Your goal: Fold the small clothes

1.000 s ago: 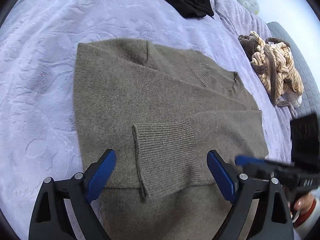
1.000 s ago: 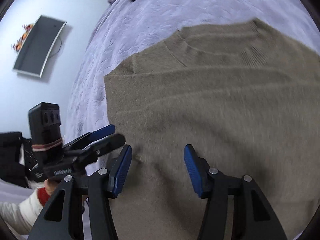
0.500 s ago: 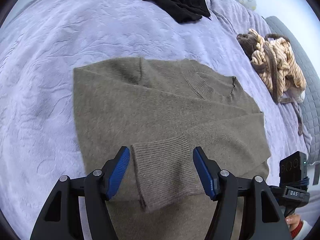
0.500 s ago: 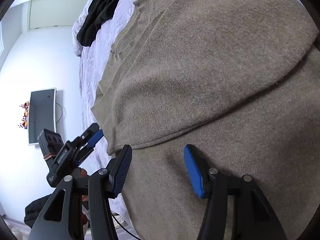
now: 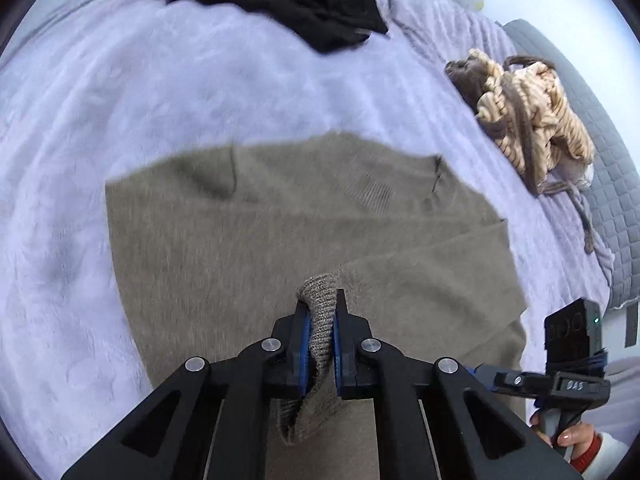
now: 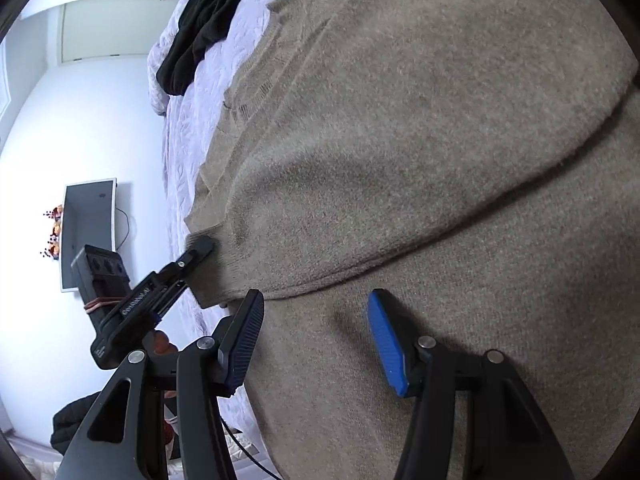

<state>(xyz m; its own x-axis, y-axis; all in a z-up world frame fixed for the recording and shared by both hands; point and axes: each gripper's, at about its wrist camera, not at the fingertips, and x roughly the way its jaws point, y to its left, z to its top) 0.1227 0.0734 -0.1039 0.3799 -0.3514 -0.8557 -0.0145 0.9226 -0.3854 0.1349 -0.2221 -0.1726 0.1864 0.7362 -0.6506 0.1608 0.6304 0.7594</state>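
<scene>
The sweater (image 5: 304,232) runs off the bottom of the left view, hem unseen; motion blur smears its knit and the bedspread (image 5: 120,112). The cuff (image 5: 320,312) is mostly buried between the left gripper (image 5: 320,332) pads. In the right view, the sweater overflows the right edge, and the dark heap (image 6: 72,424) below is possibly clothing.
</scene>
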